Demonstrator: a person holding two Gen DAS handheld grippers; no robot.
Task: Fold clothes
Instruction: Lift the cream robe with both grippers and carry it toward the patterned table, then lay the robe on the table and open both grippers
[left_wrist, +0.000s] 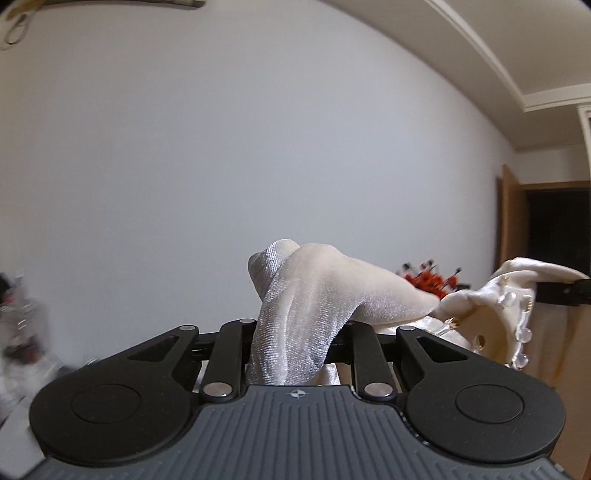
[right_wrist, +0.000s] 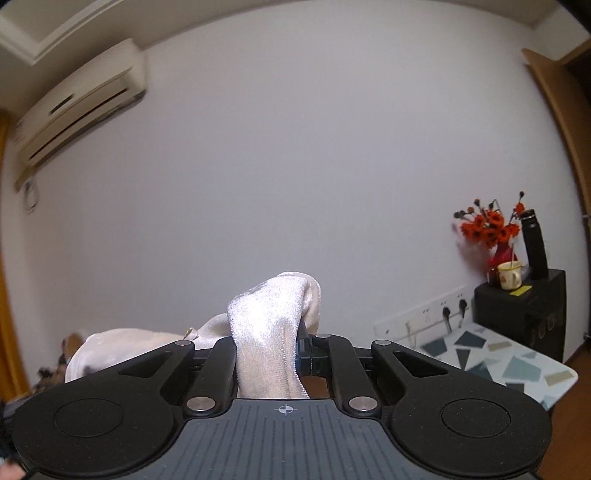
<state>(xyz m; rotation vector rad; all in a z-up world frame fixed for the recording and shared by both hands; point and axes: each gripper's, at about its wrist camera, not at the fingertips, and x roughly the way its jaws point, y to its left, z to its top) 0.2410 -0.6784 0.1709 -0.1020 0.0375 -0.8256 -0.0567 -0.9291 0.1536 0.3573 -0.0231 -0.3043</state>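
While both cameras tilt up toward a plain pale wall (right_wrist: 277, 147), each gripper pinches a bunch of the same cream garment (left_wrist: 314, 306). The left gripper (left_wrist: 291, 347) has its jaws drawn narrow on a ribbed, shimmery fold that humps up and droops to the right; further right the cloth carries clear beads along a curved edge, where the tip of the other tool meets it. The right gripper (right_wrist: 291, 343) is likewise closed tight on a plush, towel-like wad, with more of the fabric sagging away to the left. Far right in the right wrist view, a table (right_wrist: 517, 365) with a geometric-patterned top stands near a black box (right_wrist: 524, 314) holding red flowers (right_wrist: 487, 225), a mug (right_wrist: 509, 275) and a dark bottle (right_wrist: 533, 243). An air conditioner (right_wrist: 81, 99) hangs high on the left.
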